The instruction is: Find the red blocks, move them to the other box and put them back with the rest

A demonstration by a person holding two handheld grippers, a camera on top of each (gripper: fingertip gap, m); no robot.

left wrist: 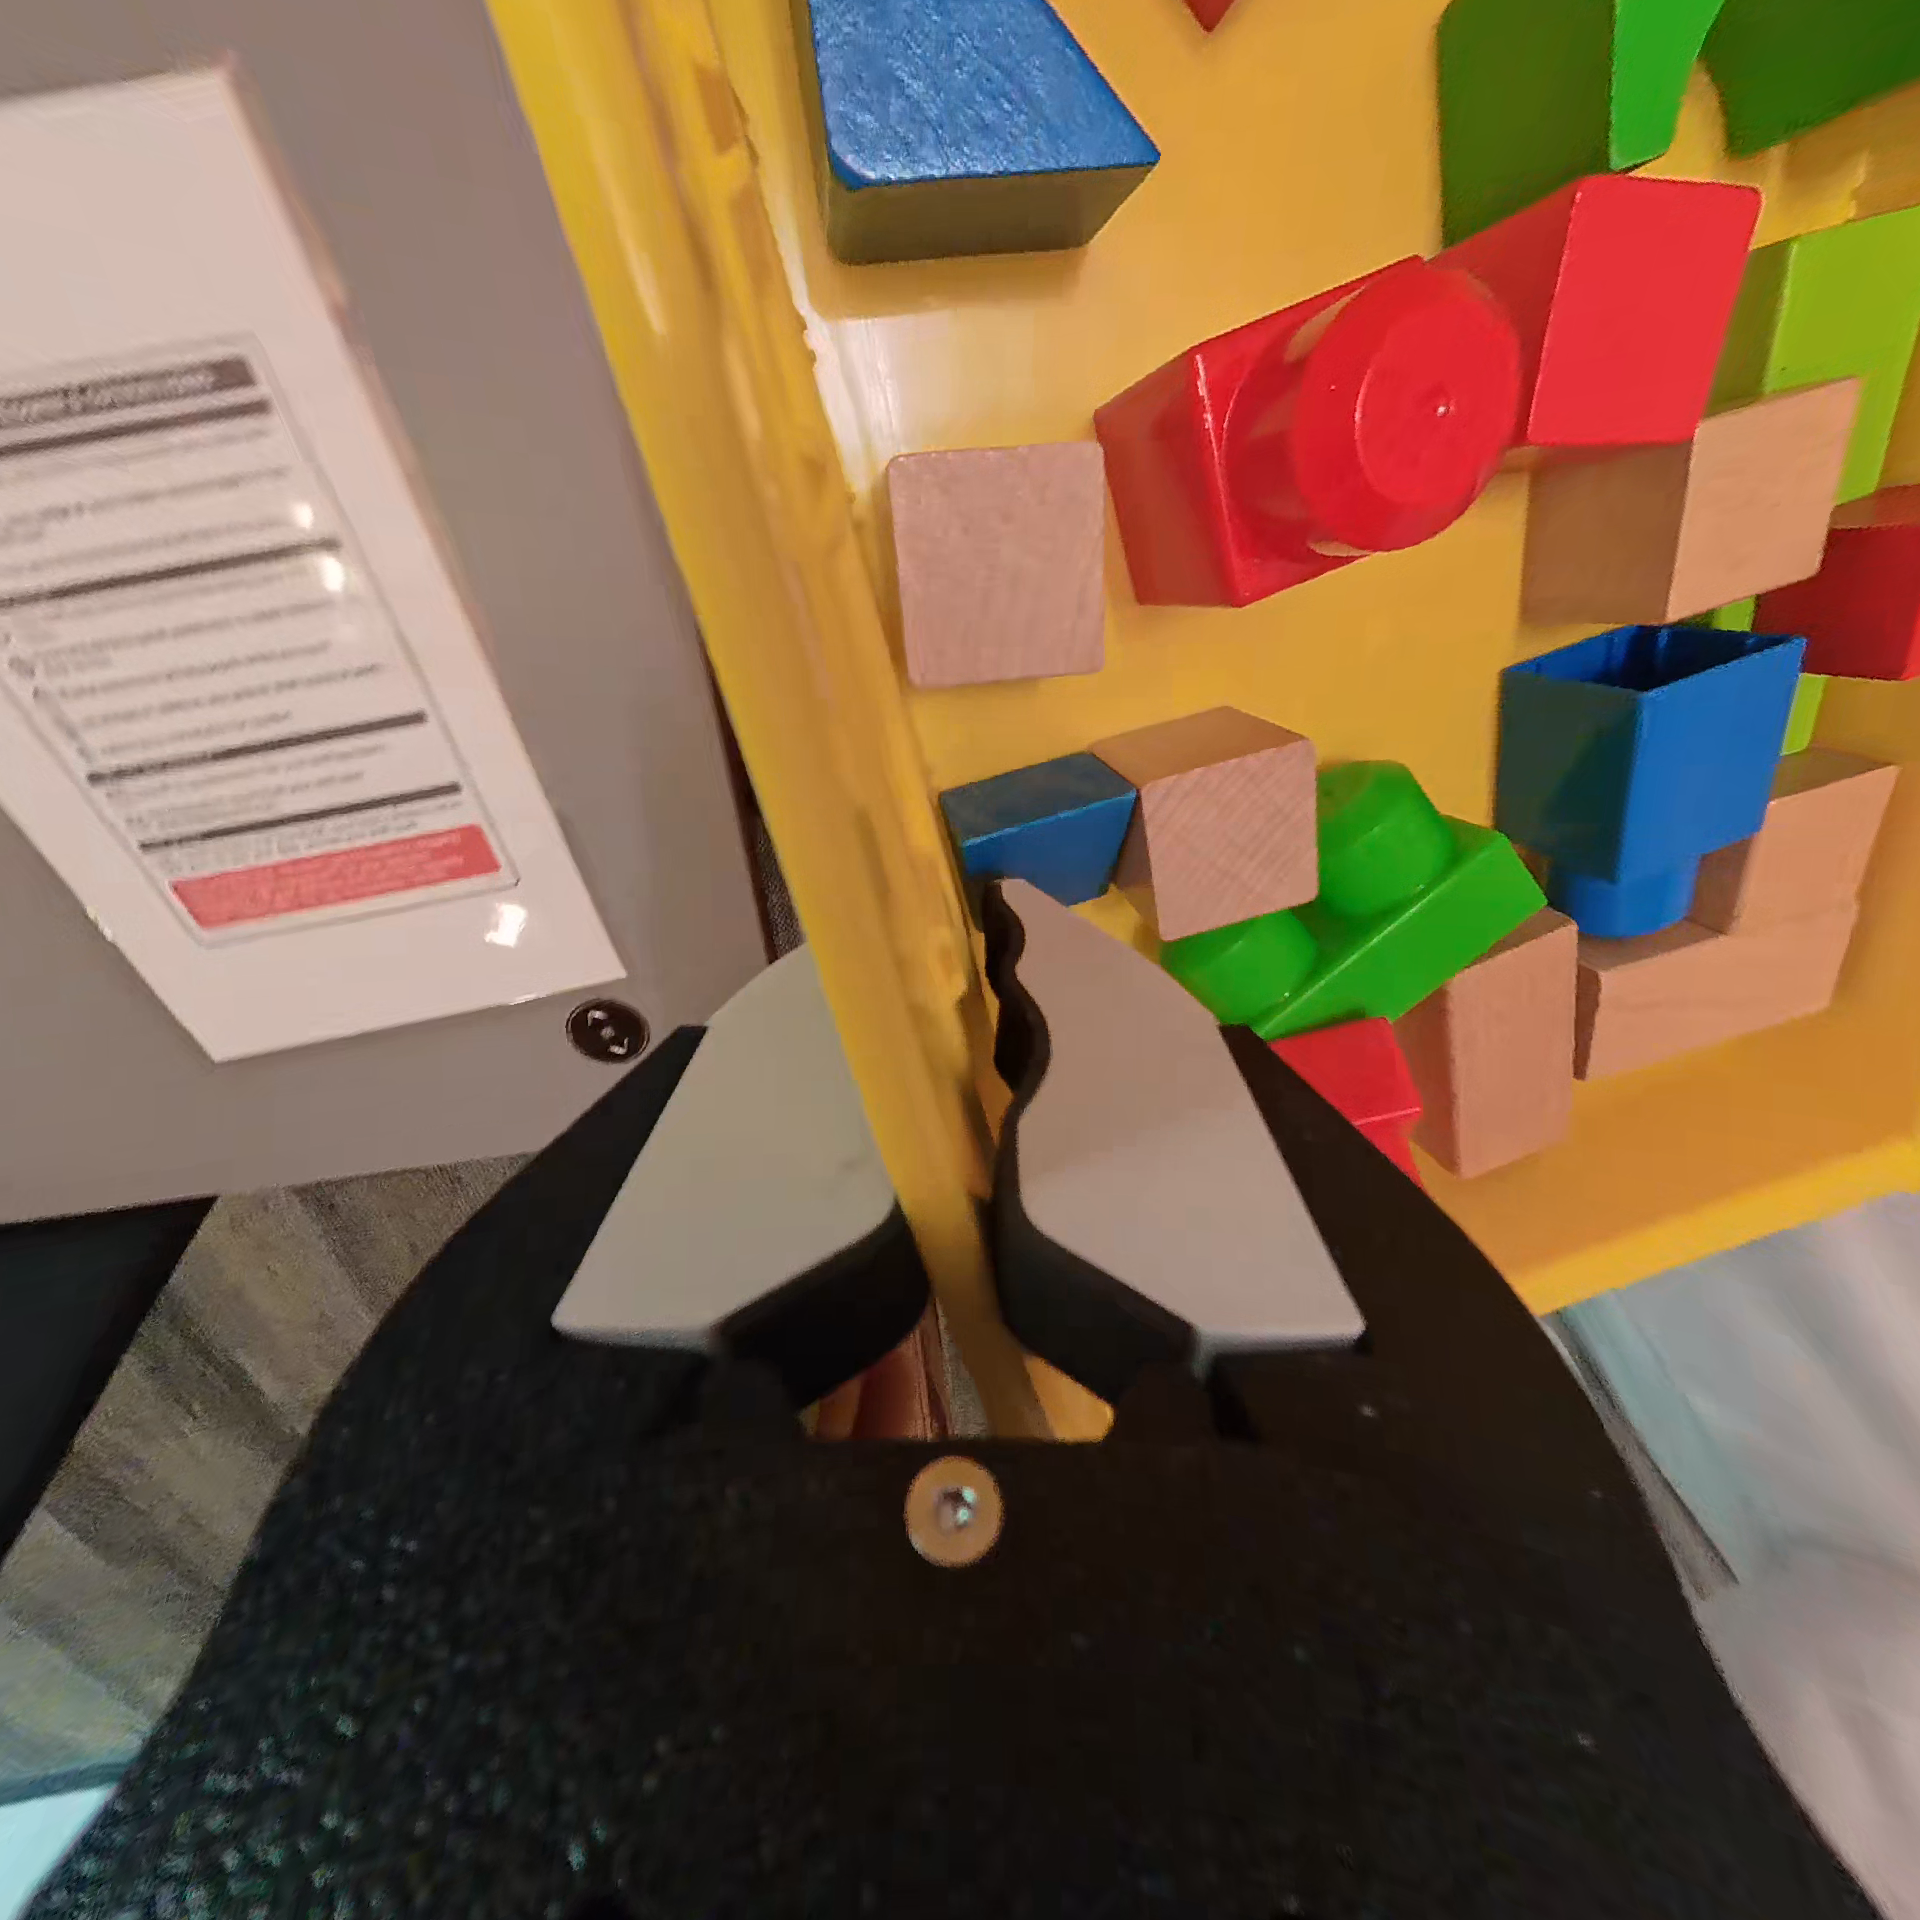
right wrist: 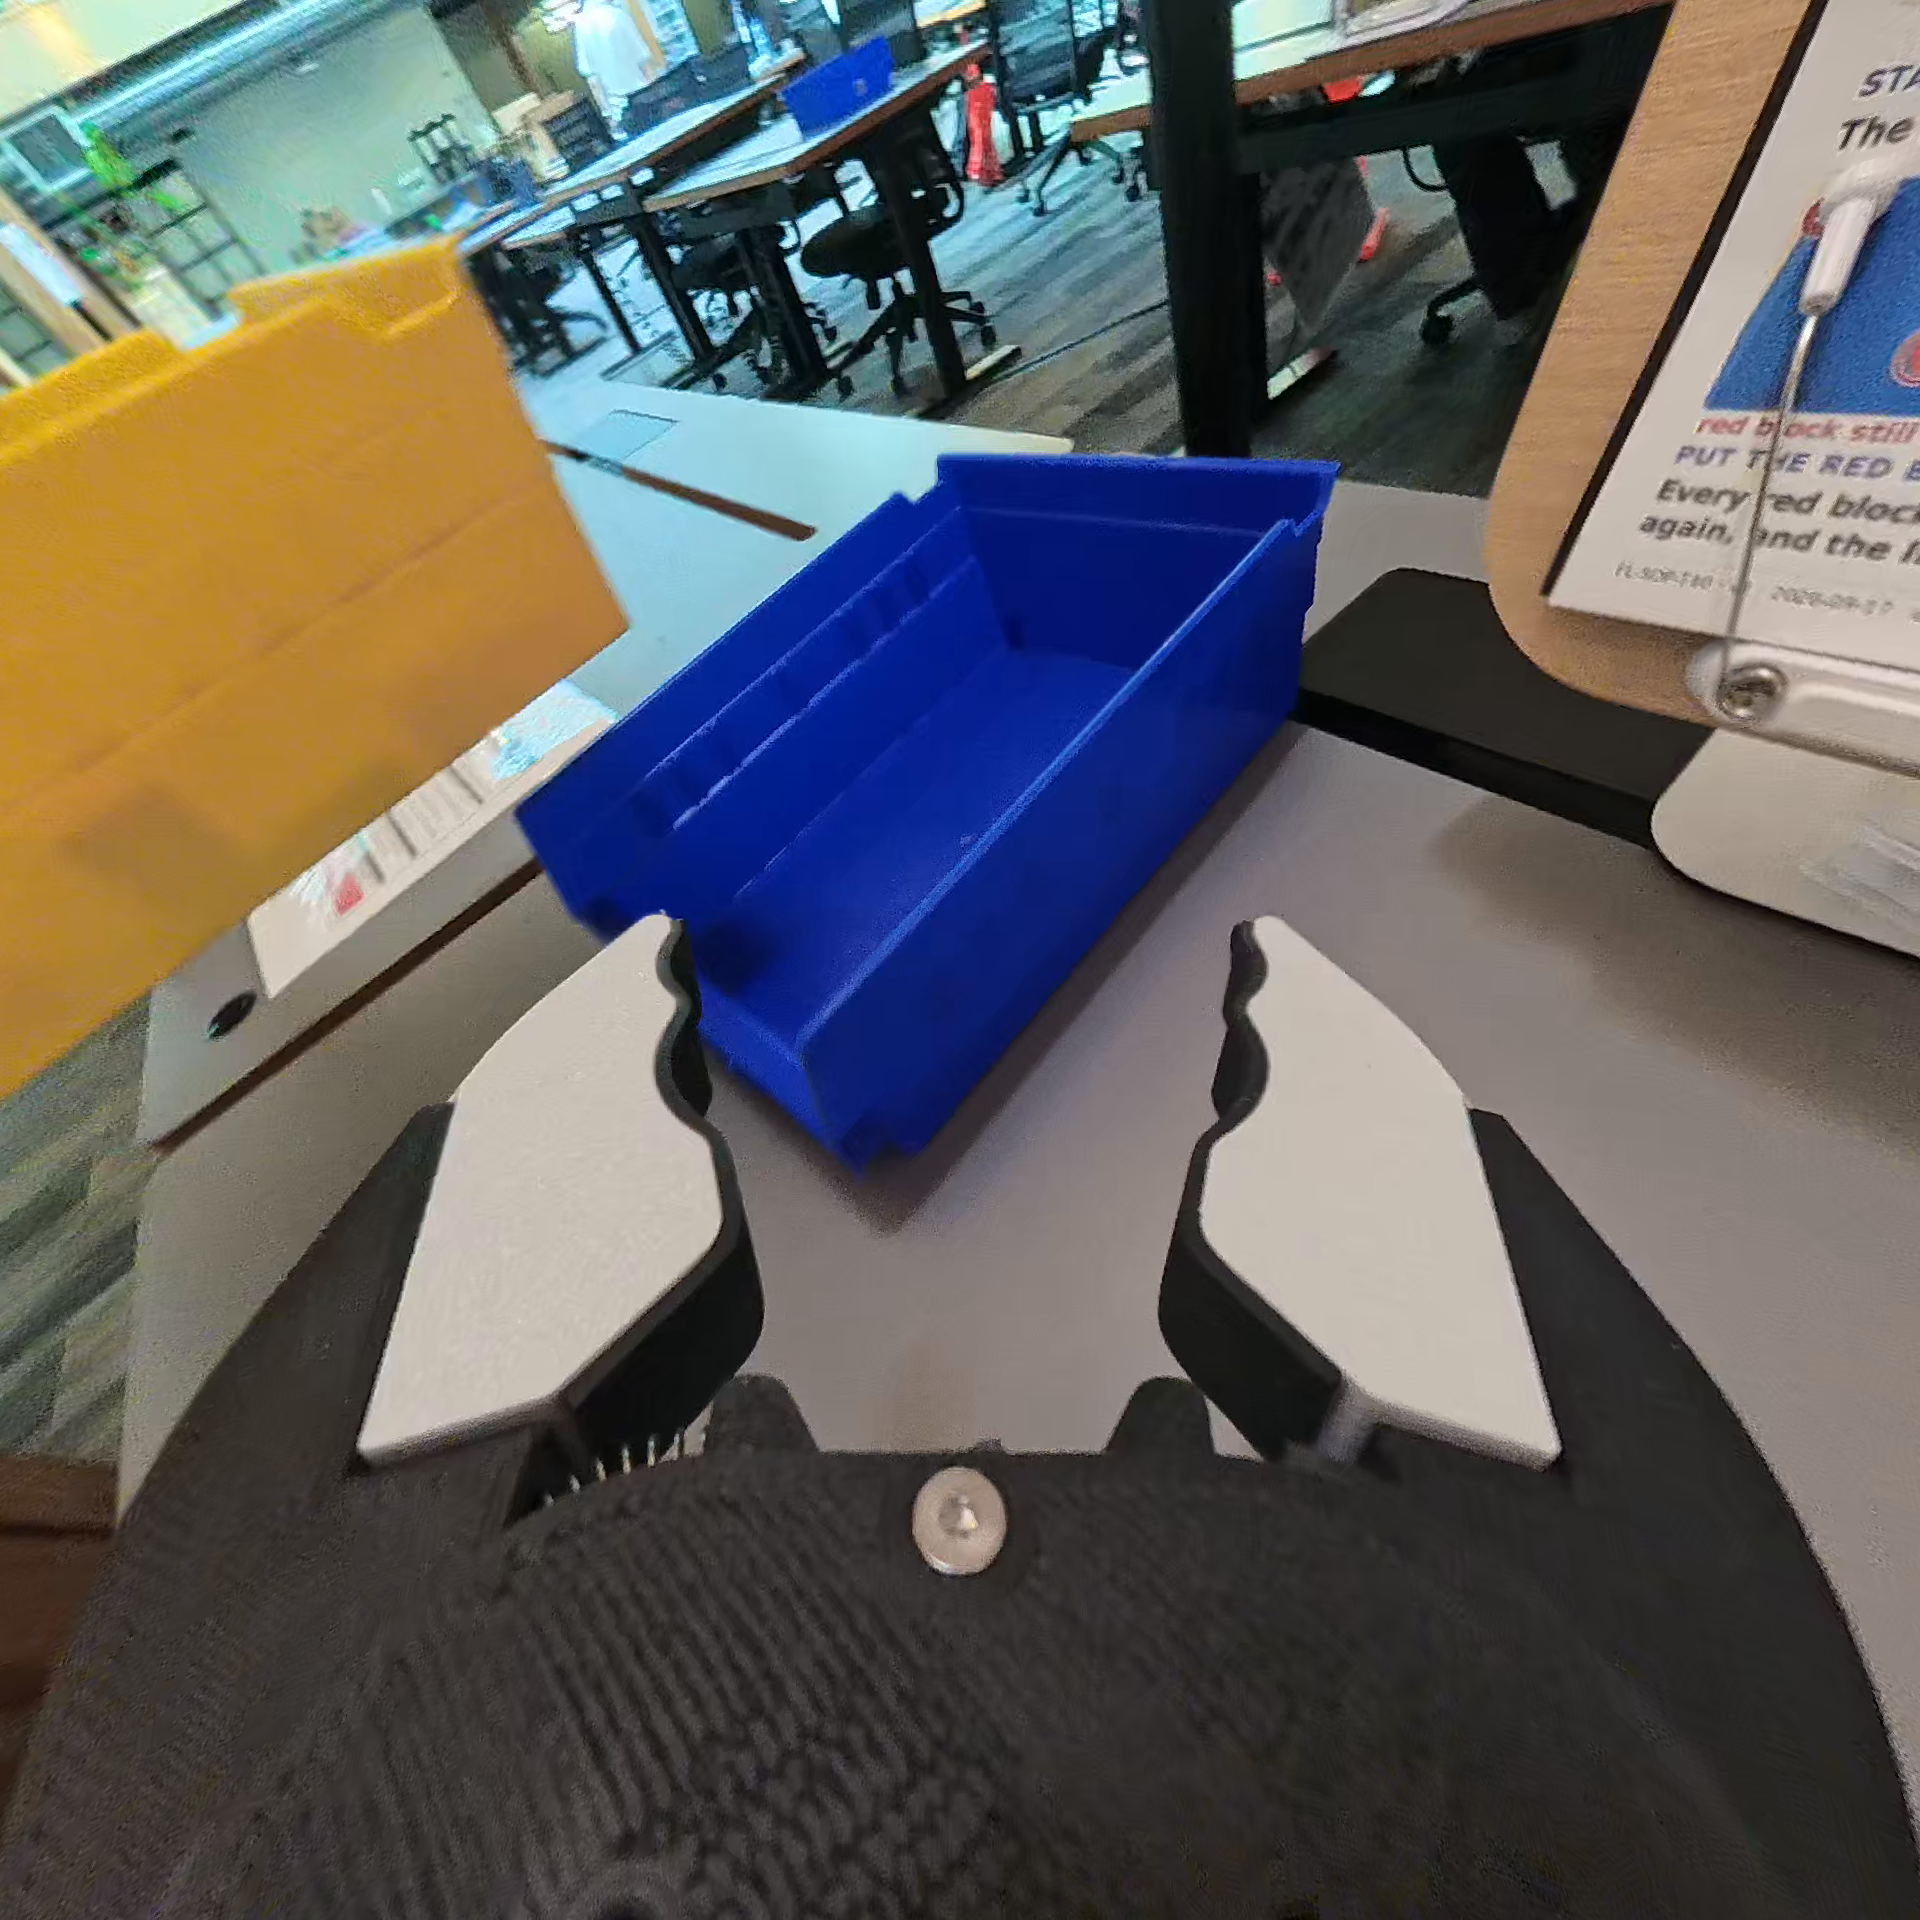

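- The yellow box (left wrist: 1351, 665) runs off the top and right of the left wrist view, so only part of it shows.
- One finger (left wrist: 748, 1164) of the left tongs (left wrist: 971, 935) has its tip hidden behind the box wall.
- A small red block (left wrist: 1351, 1081) peeks out from behind the other finger; most of it is covered.
- The paper sheet (left wrist: 239, 623) on the counter (left wrist: 582, 520) is too blurry to read.
- In the right wrist view, the yellow box (right wrist: 260, 623) is a blur and is cut off at the left edge.
- The near corner of the blue box (right wrist: 935, 790) hides behind a finger (right wrist: 582, 1195) of the right tongs (right wrist: 956, 956).
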